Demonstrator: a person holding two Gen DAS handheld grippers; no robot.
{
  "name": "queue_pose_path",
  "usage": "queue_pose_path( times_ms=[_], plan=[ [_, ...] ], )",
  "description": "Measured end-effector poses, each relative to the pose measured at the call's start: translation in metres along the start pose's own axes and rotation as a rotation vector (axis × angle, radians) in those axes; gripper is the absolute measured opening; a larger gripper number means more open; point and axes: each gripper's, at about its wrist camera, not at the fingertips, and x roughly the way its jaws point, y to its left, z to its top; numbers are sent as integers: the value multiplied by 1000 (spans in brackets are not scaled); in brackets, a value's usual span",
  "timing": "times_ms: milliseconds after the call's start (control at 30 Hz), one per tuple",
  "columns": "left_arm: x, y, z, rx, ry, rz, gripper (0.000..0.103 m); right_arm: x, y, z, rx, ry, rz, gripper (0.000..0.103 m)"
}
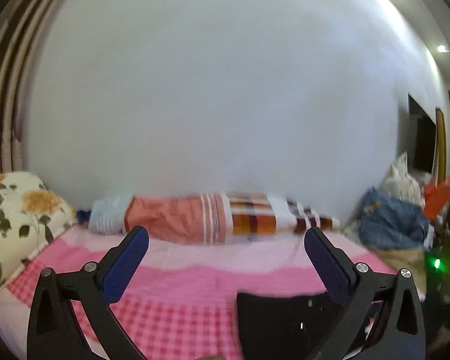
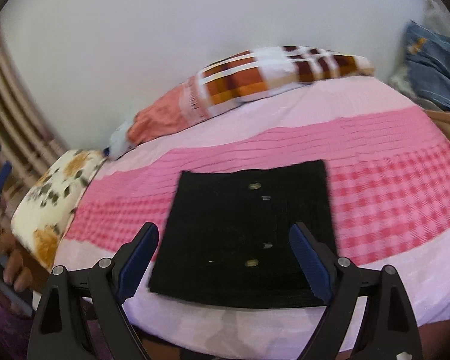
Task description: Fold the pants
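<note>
The black pants point(image 2: 243, 234) lie folded into a flat square on the pink checked bedsheet point(image 2: 390, 198), with metal buttons showing on top. My right gripper point(image 2: 225, 240) hovers above the near part of the pants, open, nothing between its blue pads. In the left wrist view the pants point(image 1: 282, 324) show at the lower right, partly behind the right finger. My left gripper point(image 1: 226, 240) is raised over the bed, pointing at the far wall, wide open and empty.
A long striped and checked bolster point(image 2: 255, 81) lies along the white wall. A floral pillow point(image 2: 54, 198) sits at the bed's left end. Blue denim clothes point(image 1: 390, 222) and bags are piled at the right. A person's hand point(image 2: 15, 270) shows at the left edge.
</note>
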Motion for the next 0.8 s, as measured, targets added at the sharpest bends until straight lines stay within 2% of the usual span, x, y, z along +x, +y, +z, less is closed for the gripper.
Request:
queue_pose_path(
  times_ms=[100, 133, 200, 267, 333, 400, 500, 533, 567, 600, 633, 700, 733, 767, 800],
  plan=[
    [47, 7, -35, -66, 265, -91, 103, 4, -35, 1, 78, 39, -18, 87],
    [71, 9, -53, -77, 386, -104, 103, 6, -48, 3, 91, 45, -30, 87],
    [110, 10, -86, -63, 528, -114, 103, 13, -74, 7, 116, 74, -34, 87],
    [131, 1, -109, 5, 595, -87, 103, 27, -94, 8, 148, 135, -15, 87],
    [152, -14, -132, 86, 659, -99, 103, 38, -107, 10, 145, 149, -21, 87],
    [169, -18, -145, 59, 721, -173, 103, 54, -118, 11, 154, 180, -23, 87],
    [208, -21, -171, -6, 875, -232, 103, 81, -131, 11, 191, 240, 54, 87],
    [210, -23, -174, -13, 873, -250, 103, 92, -131, 9, 196, 278, 105, 81],
    [209, -27, -173, -1, 836, -268, 103, 99, -128, 7, 192, 299, 133, 70],
    [212, -37, -175, 16, 858, -335, 102, 102, -122, 6, 163, 296, 144, 57],
    [213, -46, -175, 69, 856, -343, 101, 106, -116, 5, 146, 320, 161, 44],
    [215, -63, -176, 164, 860, -376, 87, 112, -102, 6, 103, 345, 178, 38],
    [215, -65, -173, 156, 851, -372, 67, 115, -101, 8, 106, 352, 193, 35],
    [217, -61, -169, 113, 849, -380, 34, 115, -103, 8, 134, 352, 214, 33],
    [223, -51, -165, 22, 864, -405, 30, 114, -105, 8, 164, 347, 232, 32]
  ],
)
